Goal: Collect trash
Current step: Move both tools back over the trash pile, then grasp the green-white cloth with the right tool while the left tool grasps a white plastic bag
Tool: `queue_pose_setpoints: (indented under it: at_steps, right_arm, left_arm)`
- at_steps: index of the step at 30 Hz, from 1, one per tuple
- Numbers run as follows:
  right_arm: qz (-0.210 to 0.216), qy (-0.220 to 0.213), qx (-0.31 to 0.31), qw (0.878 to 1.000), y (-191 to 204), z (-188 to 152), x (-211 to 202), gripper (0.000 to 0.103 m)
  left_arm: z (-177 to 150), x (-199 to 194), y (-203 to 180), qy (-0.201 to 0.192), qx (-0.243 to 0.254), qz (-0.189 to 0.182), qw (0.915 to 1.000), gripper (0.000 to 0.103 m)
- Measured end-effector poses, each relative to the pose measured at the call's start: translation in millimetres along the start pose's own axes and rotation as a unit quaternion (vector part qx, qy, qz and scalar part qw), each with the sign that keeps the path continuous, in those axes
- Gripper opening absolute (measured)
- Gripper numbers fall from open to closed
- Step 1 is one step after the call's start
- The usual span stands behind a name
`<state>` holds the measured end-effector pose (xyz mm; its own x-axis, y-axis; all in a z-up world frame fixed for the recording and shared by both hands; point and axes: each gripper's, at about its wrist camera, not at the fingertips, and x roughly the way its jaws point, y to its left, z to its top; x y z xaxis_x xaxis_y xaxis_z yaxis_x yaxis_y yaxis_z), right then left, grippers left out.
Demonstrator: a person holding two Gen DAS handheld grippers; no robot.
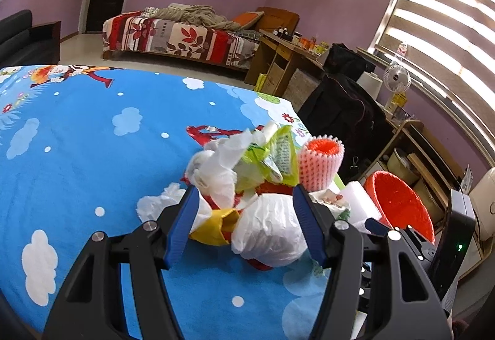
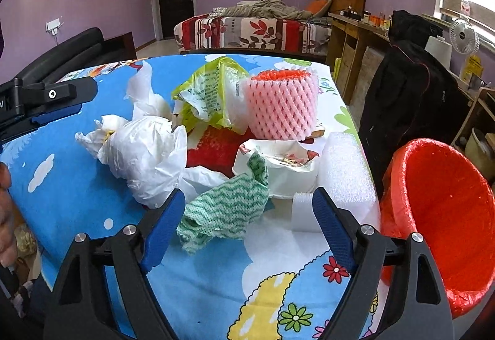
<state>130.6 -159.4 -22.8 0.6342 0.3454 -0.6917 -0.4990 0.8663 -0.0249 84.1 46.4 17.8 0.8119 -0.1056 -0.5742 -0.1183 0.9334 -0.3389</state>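
A heap of trash lies on the blue cartoon tablecloth [image 1: 77, 139]. It holds a crumpled white plastic bag [image 1: 269, 228], a yellow wrapper [image 1: 216, 225], a green-yellow bag [image 1: 272, 154] and a pink foam fruit net [image 1: 318, 163]. My left gripper [image 1: 244, 216] stands half open just over the white bag and yellow wrapper, which show between its fingers. No grip shows. My right gripper [image 2: 247, 213] is open around a green-and-white wavy cloth [image 2: 225, 213], its pads apart from it. White bag [image 2: 142, 157], pink net [image 2: 281, 105] and white foam pieces [image 2: 346, 173] lie beyond.
A bin with a red liner [image 2: 439, 216] stands off the table's right edge, seen too as the red bin [image 1: 399, 204]. A black coat on a chair [image 2: 411, 92], shelves and a bed [image 2: 247, 27] lie behind. A hand [image 2: 4, 210] shows at the left edge.
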Motion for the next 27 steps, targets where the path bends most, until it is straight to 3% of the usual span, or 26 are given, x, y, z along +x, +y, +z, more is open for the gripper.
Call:
queue_pose_setpoints:
  at_steps: [12, 14, 20, 23, 27]
  right_arm:
    - [0.014, 0.026, -0.005, 1.000, 4.2, -7.6, 14.0, 0.067]
    - [0.021, 0.034, 0.001, 0.999, 1.6, -8.8, 18.3, 0.052]
    - [0.030, 0.036, -0.005, 0.999, 0.3, -9.9, 18.6, 0.025]
    - [0.032, 0.028, -0.009, 0.999, 1.7, -9.3, 11.9, 0.018]
    - [0.035, 0.018, -0.011, 0.999, 1.0, -8.0, 1.5, 0.016]
  left_arm:
    - [-7.3, 9.2, -8.7, 0.017, 0.012, -0.011, 0.9997, 0.060]
    - [-7.5, 10.6, -8.9, 0.019, 0.012, -0.012, 0.9997, 0.060]
    - [-10.2, 16.3, -10.9, 0.028, 0.016, -0.014, 0.9994, 0.060]
    - [-12.6, 18.5, -13.1, 0.033, 0.021, -0.015, 0.9991, 0.060]
    - [-13.9, 21.1, -14.9, 0.036, 0.025, -0.016, 0.9989, 0.060]
